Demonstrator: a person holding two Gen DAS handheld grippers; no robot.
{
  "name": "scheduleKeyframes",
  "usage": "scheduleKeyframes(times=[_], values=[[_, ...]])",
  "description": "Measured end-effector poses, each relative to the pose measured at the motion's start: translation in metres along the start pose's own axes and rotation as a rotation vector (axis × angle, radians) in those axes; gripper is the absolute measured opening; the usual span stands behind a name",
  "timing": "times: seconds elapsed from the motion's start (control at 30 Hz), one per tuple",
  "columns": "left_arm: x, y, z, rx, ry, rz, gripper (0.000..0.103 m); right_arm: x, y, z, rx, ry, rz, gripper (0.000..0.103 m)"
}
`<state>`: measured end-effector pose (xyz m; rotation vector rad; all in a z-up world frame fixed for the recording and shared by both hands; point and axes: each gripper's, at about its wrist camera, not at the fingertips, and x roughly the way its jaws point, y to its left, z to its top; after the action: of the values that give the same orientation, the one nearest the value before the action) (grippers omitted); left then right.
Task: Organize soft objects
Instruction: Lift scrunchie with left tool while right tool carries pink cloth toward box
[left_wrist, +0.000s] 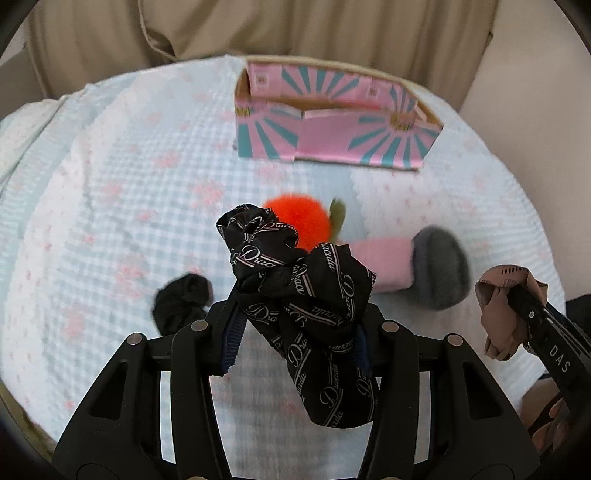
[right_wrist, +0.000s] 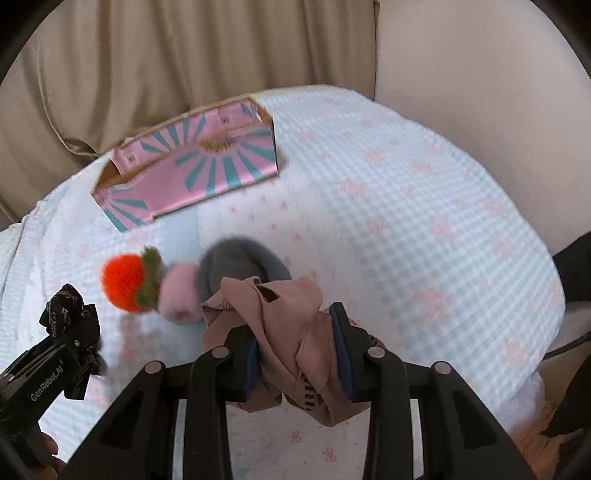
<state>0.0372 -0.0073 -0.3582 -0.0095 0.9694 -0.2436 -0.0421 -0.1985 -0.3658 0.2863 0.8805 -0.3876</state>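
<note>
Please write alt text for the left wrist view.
The left gripper holds a black printed scarf above a pale checked blanket. Beyond lie an orange plush, a pink and grey plush and a pink box.

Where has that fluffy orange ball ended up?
The fluffy orange pom-pom lies on the checked blanket, left of centre in the right wrist view, touching the pink fuzzy roll, nearer than the pink-and-teal cardboard box.
</note>
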Motion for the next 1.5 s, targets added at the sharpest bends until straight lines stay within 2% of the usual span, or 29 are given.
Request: scheduleKeyframes(times=[0.4,0.57,0.7,0.97,1.17,1.3,1.5], values=[[-0.119,-0.013,0.072,-0.055,-0.107,-0.004,0.045,-0.11,0.01,0.083,-0.059,-0.108,0.061,0.032],[-0.145,-0.023,0.1,-0.032,-0.141,-0.002,0.045,-0.141,0.013,0.113,-0.068,-0.137,0.105,0.032],[-0.152,-0.033,0.126,-0.006,-0.167,0.002,0.045,-0.151,0.017,0.138,-0.063,-0.158,0.146,0.032],[-0.145,-0.054,0.197,-0.039,-0.187,0.006,0.045,-0.144,0.025,0.205,-0.092,-0.182,0.232,0.032],[-0.117,-0.077,0.254,-0.03,-0.186,0.047,0.045,-0.117,0.034,0.265,-0.139,-0.177,0.305,0.032],[-0.081,-0.084,0.29,-0.054,-0.143,0.042,0.045,-0.089,0.04,0.3,-0.193,-0.159,0.326,0.032],[-0.013,-0.081,0.319,-0.077,-0.028,0.039,0.045,-0.029,0.055,0.336,-0.254,-0.078,0.328,0.032]])
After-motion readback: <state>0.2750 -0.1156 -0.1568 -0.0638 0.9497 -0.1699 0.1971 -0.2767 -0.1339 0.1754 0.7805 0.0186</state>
